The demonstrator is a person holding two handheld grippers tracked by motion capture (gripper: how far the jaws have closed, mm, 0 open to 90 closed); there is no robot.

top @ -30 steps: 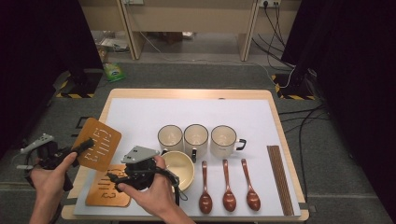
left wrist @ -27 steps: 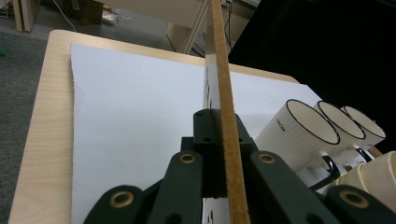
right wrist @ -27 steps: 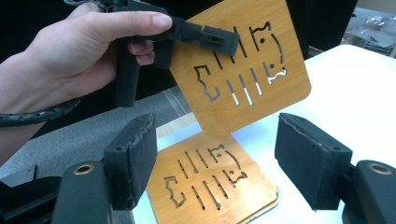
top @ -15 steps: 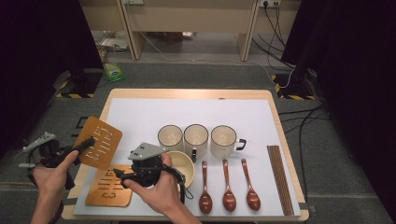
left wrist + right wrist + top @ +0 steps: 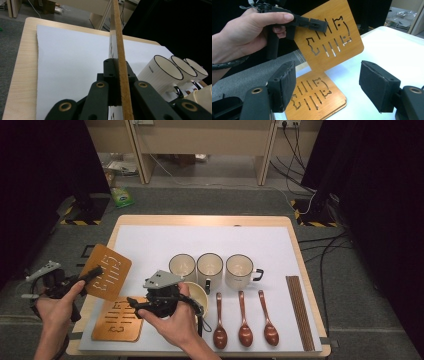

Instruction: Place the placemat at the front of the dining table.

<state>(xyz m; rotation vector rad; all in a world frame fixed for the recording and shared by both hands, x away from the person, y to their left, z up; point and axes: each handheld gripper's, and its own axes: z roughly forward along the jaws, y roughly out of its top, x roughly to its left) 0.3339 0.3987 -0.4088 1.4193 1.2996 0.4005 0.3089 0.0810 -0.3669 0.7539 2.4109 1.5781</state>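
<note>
We start with the desk [image 5: 150, 221], a pale wooden top under a white sheet [image 5: 160, 245] that leaves a wood border all round. The sheet's far half is bare, the widest open room for moving; the near half is crowded.

Next, the two wooden coasters with cut-out slots. The lifted coaster [image 5: 106, 272] hangs over the desk's left edge, tilted, its far corner raised and pointing away from us; in the left gripper view it stands edge-on, its long edge [image 5: 119, 50] running straight ahead along the jaws. The left gripper [image 5: 92, 274] has its jaws clamped on that coaster's near-left edge, the left hand [image 5: 57, 302] behind it, outside the desk. The flat coaster [image 5: 120, 320] lies at the near-left corner of the sheet, just inside the desk's front edge, its slots running front to back.

The right gripper [image 5: 132, 302] hovers over the flat coaster, jaws spread wide and holding nothing; in the right gripper view both coasters show between the pads [image 5: 283, 85].

A cream bowl [image 5: 197, 292] sits just beside the right hand [image 5: 172, 322]. Behind it stand three mugs [image 5: 210, 267] in a row, three spoons [image 5: 242, 320] lie near the front, and a bundle of chopsticks [image 5: 299, 312] lies along the right edge.
</note>
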